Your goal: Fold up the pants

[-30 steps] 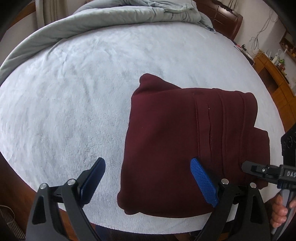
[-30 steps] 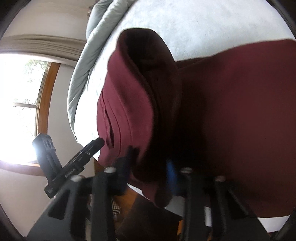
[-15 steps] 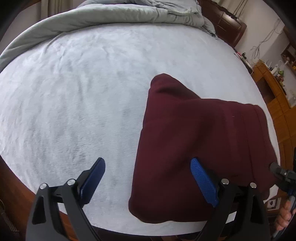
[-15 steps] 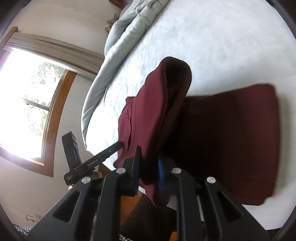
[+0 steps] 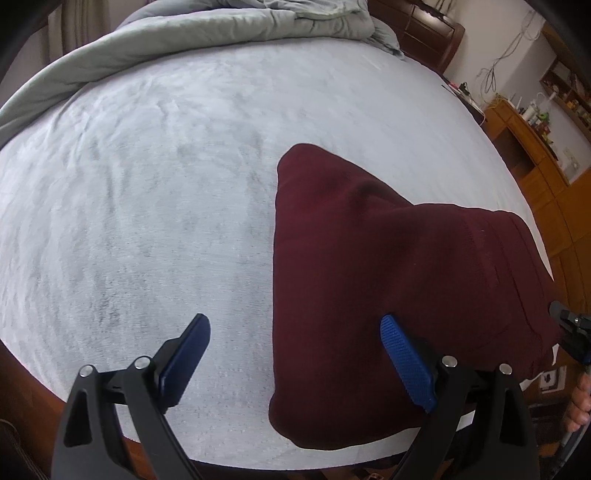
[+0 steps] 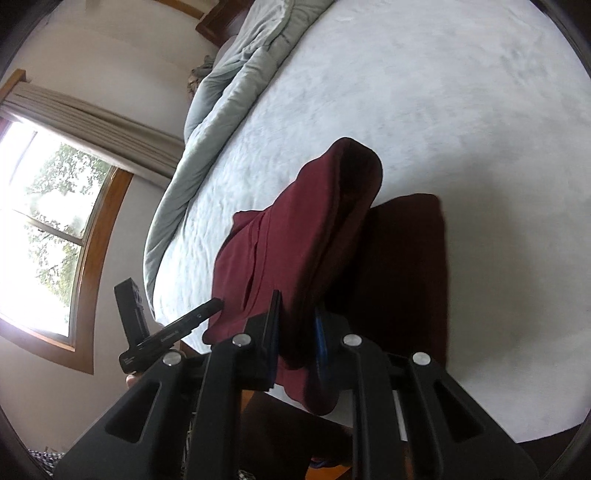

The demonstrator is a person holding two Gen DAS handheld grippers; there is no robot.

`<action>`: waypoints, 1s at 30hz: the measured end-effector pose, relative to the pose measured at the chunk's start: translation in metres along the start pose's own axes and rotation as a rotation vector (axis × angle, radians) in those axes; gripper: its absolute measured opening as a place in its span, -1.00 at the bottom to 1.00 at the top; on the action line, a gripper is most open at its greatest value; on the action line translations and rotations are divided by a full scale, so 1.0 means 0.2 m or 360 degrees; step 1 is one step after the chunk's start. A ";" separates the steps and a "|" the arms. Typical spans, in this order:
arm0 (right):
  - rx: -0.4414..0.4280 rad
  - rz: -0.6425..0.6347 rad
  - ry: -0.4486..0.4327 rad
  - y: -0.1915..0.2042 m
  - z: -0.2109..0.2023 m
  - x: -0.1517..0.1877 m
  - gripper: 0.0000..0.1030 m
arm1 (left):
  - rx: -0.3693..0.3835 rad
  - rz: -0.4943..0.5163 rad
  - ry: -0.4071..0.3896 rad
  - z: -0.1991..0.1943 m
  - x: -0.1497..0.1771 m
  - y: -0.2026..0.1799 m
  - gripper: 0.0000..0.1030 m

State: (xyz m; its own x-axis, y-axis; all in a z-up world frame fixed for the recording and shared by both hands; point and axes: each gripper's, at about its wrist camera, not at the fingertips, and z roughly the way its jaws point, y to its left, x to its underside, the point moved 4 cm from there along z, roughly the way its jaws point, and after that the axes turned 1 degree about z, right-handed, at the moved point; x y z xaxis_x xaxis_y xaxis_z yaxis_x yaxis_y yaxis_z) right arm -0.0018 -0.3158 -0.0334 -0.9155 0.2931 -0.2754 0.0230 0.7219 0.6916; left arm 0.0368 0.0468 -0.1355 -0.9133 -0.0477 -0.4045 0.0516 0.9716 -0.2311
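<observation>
The dark red pants (image 5: 388,280) are folded into a thick bundle on the pale bed cover (image 5: 155,192), near its front edge. My left gripper (image 5: 295,347) is open and empty, its right blue pad over the bundle's near left part. My right gripper (image 6: 295,328) is shut on the pants' near right edge (image 6: 295,258) and lifts that side up off the bed, so the fabric stands in a raised ridge. The right gripper's tip also shows at the right edge of the left wrist view (image 5: 572,328).
A grey duvet (image 5: 229,29) is bunched along the far side of the bed. Wooden cabinets (image 5: 532,147) stand to the right. A window with a curtain (image 6: 55,221) is on the left in the right wrist view. The bed's front edge (image 5: 258,454) is close below the grippers.
My right gripper has drawn back and up with the pants' edge, lifting that side higher. In the left wrist view the bundle has shifted right and its right side has risen.
</observation>
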 end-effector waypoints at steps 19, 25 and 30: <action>0.0255 0.0021 0.0165 -0.27 0.09 0.08 -0.38 | -0.0020 0.0095 0.0038 0.07 0.02 -0.12 0.85; 0.0260 -0.0031 0.0006 -0.22 -0.02 -0.09 -0.21 | -0.0041 0.0148 0.0030 0.07 0.01 -0.16 0.85; 0.0252 -0.0050 -0.0031 -0.17 0.04 -0.29 0.00 | -0.0062 0.0201 0.0019 0.05 0.00 -0.22 0.85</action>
State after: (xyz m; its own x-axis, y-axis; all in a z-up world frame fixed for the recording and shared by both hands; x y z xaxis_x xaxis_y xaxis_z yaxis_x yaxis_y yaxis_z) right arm 0.0527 -0.3529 -0.0464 -0.9089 0.2797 -0.3092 0.0590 0.8203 0.5688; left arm 0.0384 0.0025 -0.1340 -0.9053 0.0779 -0.4176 0.1508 0.9780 -0.1445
